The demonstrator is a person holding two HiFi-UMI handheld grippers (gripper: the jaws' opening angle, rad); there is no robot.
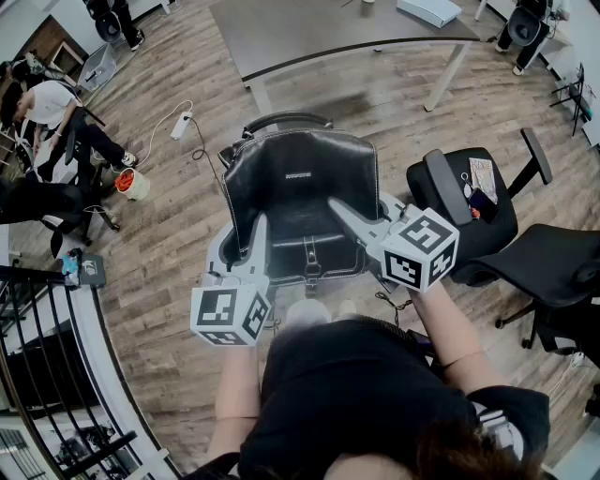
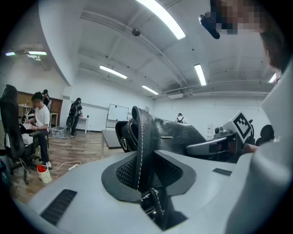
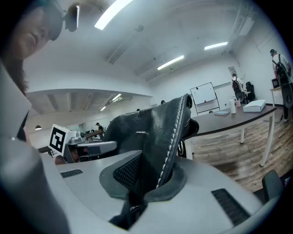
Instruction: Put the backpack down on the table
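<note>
A black leather backpack (image 1: 300,192) hangs in the air in front of me, above the wooden floor. My left gripper (image 1: 251,246) is shut on its left edge, and the stitched side seam (image 2: 139,151) runs up between the pads. My right gripper (image 1: 349,220) is shut on the right edge, with that stitched edge (image 3: 171,137) clamped between its pads. The grey table (image 1: 347,28) stands beyond the bag, at the top of the head view. The backpack's top handle (image 1: 286,119) points toward the table.
Two black office chairs (image 1: 487,211) stand at the right. A white box (image 1: 428,11) lies on the table. A power strip with cable (image 1: 183,124) and a small bucket (image 1: 133,185) are on the floor at the left, near seated people (image 1: 56,122). A railing (image 1: 56,375) runs along the lower left.
</note>
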